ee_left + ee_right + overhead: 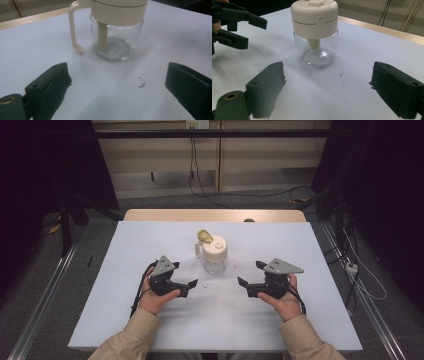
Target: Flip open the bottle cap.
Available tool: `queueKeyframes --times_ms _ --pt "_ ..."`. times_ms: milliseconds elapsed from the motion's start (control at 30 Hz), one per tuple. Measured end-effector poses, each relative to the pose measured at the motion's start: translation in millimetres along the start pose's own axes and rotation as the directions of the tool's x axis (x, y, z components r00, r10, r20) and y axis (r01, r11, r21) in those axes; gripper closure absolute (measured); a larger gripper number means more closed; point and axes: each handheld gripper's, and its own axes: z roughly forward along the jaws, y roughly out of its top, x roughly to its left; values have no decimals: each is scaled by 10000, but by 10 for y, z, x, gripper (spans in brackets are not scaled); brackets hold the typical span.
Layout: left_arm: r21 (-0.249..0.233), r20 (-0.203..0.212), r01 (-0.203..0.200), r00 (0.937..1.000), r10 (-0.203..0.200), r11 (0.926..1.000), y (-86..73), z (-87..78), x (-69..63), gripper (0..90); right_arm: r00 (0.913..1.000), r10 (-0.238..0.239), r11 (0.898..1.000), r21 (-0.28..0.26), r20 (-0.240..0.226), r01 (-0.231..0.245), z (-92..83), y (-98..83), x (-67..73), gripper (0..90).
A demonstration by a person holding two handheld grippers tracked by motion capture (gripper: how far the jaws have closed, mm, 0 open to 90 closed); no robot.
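Observation:
A clear glass jar (215,256) with a cream lid and a cream side handle stands upright at the middle of the white table; a small yellowish flip cap (204,236) is raised at its far side. My left gripper (186,274) is open to the jar's near left, apart from it. My right gripper (249,273) is open to its near right, also apart. In the left gripper view the jar (117,37) stands beyond my open left gripper (117,85). In the right gripper view the jar (315,35) stands beyond my open right gripper (327,87), with the left gripper (255,32) at upper left.
The white table top (150,320) has a wooden strip (215,215) along its far edge. Small dark specks (141,82) lie on the surface near the jar. Cables (365,285) run across the floor to the right, and metal rails flank the table.

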Motion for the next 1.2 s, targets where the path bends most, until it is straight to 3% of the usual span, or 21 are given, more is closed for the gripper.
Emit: queueKeyframes --times_ms 300,567,733,1200 --pt "-125 -216 -94 9997 91 9999 -88 -281 77 51 10000 -43 10000 9 63 43 -139 -134 18 104" --pt "-246 -332 68 9994 -77 9997 -160 -481 144 52 9999 -57 10000 6 85 57 -263 -226 25 101" --pt "-96 -314 22 9995 -25 10000 -223 -583 185 51 9999 29 10000 -24 124 -29 -318 -279 6 101" --pt "-278 -753 426 9962 -446 9987 -386 -905 309 53 9995 53 9999 139 298 -57 -457 -392 -41 101"
